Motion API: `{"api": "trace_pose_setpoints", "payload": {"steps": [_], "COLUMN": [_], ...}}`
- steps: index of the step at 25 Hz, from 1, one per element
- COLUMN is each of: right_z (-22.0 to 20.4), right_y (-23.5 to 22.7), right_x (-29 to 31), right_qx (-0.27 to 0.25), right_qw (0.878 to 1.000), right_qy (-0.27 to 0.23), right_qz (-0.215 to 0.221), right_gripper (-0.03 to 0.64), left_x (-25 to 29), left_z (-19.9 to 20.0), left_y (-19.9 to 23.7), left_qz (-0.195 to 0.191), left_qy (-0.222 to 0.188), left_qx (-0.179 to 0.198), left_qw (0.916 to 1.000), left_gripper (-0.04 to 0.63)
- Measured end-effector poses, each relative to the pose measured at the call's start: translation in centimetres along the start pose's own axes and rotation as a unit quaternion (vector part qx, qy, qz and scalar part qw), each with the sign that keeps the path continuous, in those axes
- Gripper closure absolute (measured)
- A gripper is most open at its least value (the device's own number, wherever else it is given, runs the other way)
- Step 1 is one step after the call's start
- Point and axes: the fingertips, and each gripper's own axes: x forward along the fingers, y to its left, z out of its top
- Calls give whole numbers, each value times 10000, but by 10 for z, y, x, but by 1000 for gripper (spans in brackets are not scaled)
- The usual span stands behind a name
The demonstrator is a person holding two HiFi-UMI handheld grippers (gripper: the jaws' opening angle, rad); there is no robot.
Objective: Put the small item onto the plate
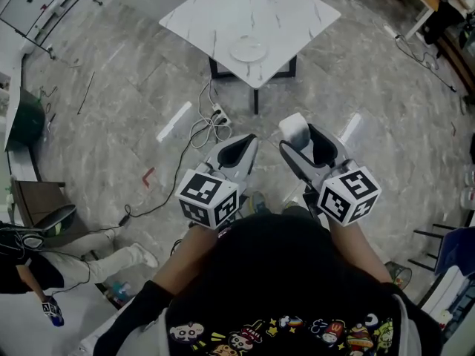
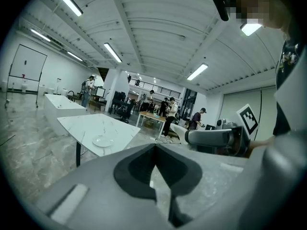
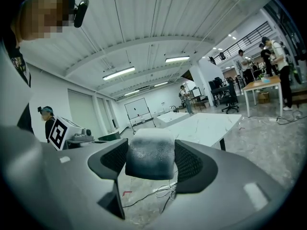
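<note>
A clear glass plate point(image 1: 248, 50) sits near the front corner of a white marble table point(image 1: 282, 10), well ahead of both grippers. My right gripper point(image 1: 300, 145) is shut on a small white block point(image 1: 295, 130), which fills the space between its jaws in the right gripper view as a pale block point(image 3: 149, 153). My left gripper point(image 1: 239, 150) is held beside it, shut and holding nothing; its jaws meet at the tips in the left gripper view point(image 2: 154, 145). From there the plate point(image 2: 102, 140) and table point(image 2: 86, 123) show ahead on the left.
Both grippers hang above a grey stone floor, short of the table. A power strip with white and black cables point(image 1: 211, 121) lies on the floor in front of the table legs. A person point(image 1: 44, 262) crouches at lower left. Desks and several people fill the background.
</note>
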Motion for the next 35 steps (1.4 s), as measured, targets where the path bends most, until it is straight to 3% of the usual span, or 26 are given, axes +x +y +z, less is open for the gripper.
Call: {"api": "trace_pose_setpoints", "payload": {"steps": [8, 17, 27, 35], "right_z": [-1, 10, 35, 47], "right_y": [-5, -41, -131, -192], "right_x": [19, 62, 129, 183], "right_qx": [-24, 34, 99, 183], "right_qw": [9999, 9993, 9972, 9905], "right_qy": [121, 192, 449, 844], "right_qz": [72, 304, 595, 1066], "right_gripper": [285, 285, 285, 285], "left_x": [1, 33, 134, 216], "left_z": [0, 13, 36, 50], "left_y": [20, 52, 103, 136], "left_qz": [120, 358, 622, 860], "left_qy": [-39, 49, 194, 491], "left_qx": [-88, -47, -192, -323], "left_qw": [9999, 9993, 9977, 9946], "left_gripper": [595, 595, 595, 595]}}
